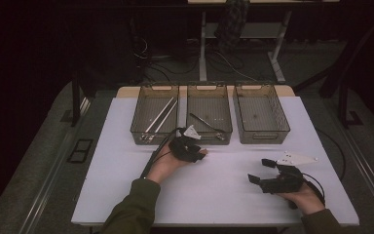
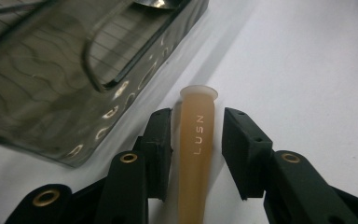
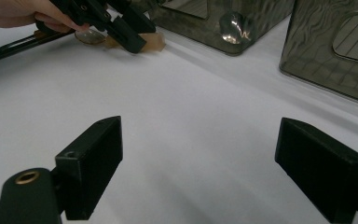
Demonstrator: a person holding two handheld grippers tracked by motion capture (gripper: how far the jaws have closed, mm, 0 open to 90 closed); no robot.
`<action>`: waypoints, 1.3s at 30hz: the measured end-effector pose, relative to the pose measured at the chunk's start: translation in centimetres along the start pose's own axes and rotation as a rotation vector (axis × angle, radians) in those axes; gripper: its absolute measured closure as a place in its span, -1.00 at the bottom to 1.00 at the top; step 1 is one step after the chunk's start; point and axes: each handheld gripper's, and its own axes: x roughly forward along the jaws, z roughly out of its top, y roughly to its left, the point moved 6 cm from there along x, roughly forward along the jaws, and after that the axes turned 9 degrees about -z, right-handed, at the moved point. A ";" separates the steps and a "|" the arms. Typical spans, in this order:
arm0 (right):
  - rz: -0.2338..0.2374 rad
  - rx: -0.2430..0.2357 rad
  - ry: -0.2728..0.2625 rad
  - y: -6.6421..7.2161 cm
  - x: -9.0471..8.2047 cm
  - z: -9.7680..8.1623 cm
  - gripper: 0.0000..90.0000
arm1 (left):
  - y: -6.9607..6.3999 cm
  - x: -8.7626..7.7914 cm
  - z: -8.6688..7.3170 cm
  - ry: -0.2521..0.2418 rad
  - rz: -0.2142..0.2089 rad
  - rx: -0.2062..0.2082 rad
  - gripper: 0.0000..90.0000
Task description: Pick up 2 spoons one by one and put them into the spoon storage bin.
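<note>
A tan handle point(image 2: 196, 154) printed with letters lies on the white table point(image 1: 214, 195), close to the front wall of a smoky translucent bin point(image 2: 51, 93). My left gripper point(image 2: 198, 116) straddles it, one jaw on each side. The left pad is against the handle and a narrow gap shows at the right pad. In the high view the left gripper point(image 1: 187, 146) sits just in front of the middle bin point(image 1: 209, 138). My right gripper point(image 1: 258, 170) rests at the table's front right, its jaws point(image 3: 198, 135) wide apart with bare table between them. In the right gripper view the left gripper point(image 3: 121, 28) stands over the tan piece point(image 3: 151, 43).
Three smoky bins stand in a row at the back of the table. The left bin point(image 1: 153, 138) holds long metal sticks point(image 1: 161, 114). A slim metal utensil point(image 1: 205, 122) lies in the middle bin. The right bin point(image 1: 263, 136) is near my right gripper.
</note>
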 end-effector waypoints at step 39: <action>0.004 0.023 -0.003 -0.3 0.0 0.1 -0.68 | -1.0 -3.1 2.9 -0.124 -0.063 0.020 0.63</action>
